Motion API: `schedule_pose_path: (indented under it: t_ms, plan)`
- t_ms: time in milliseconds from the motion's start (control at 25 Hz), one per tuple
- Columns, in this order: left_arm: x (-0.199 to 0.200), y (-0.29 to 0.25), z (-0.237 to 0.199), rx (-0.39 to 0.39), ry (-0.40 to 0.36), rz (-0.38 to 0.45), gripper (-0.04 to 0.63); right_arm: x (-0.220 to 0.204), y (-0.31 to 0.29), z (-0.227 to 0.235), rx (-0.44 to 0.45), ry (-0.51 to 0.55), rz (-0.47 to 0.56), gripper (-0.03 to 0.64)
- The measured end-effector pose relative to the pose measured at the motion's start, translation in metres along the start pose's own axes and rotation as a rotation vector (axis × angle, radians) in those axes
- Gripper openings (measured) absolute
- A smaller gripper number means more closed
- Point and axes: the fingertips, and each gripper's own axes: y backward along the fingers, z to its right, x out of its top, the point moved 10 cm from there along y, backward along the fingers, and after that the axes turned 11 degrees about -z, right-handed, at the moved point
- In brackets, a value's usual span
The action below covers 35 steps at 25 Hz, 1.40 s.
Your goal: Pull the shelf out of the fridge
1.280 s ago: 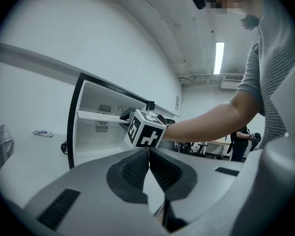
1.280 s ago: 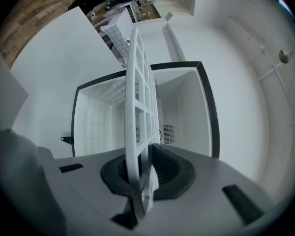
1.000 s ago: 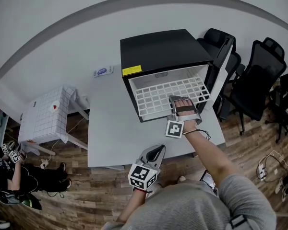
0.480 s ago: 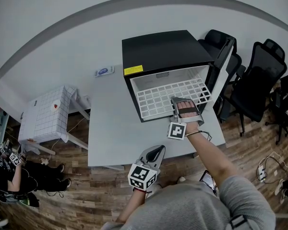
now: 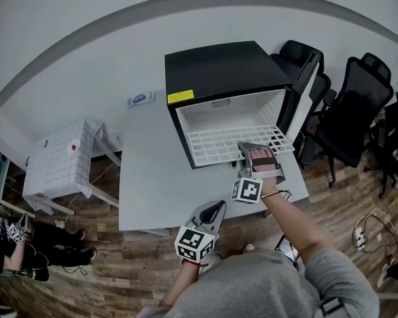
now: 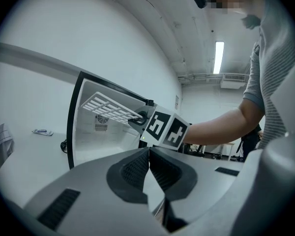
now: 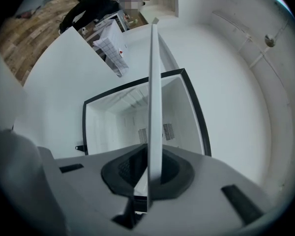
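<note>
Head view, and we're mid-pull! The white tabletop (image 5: 152, 184) carries the black fridge (image 5: 219, 68), its door (image 5: 304, 105) swung open on the right. The white grid shelf (image 5: 215, 148) is partway out, front edge poking past the opening while the back sits inside. The right claw (image 5: 242, 150) is clamped on that front edge, right of middle. The right gripper view shows the shelf edge-on between the pads, and the grip has just tightened a touch. The left claw (image 5: 217, 207) hangs low by the tabletop's near edge, well apart from the fridge, pads together on nothing. My read: the draw is under way, not finished. The next move calls for a steady, level pull toward the person. The shelf must not tilt or jam against the fridge walls before its back edge clears the opening.
</note>
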Motion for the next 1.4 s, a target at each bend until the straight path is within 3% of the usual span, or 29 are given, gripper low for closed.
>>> schedule_pose_path:
  t_ms: [280,600,800,1160,1400]
  plan:
    - [0.004,-0.003,-0.003,0.007,-0.004,0.0,0.011,-0.015,0.025,0.018,0.057,-0.214,0.071,0.029]
    - [0.007,-0.004,-0.008,0.032,0.003,-0.003,0.011,-0.045,0.046,0.055,0.267,-0.741,0.17,0.029]
    - [0.011,-0.007,-0.008,0.038,0.001,-0.003,0.011,-0.062,0.061,0.078,0.371,-1.009,0.304,0.029]
    - [0.029,-0.006,-0.015,0.064,-0.009,0.035,0.011,-0.09,0.086,0.082,0.519,-1.262,0.523,0.029]
    - [0.04,-0.002,-0.016,0.072,-0.02,0.068,0.011,-0.103,0.1,0.087,0.576,-1.324,0.612,0.029]
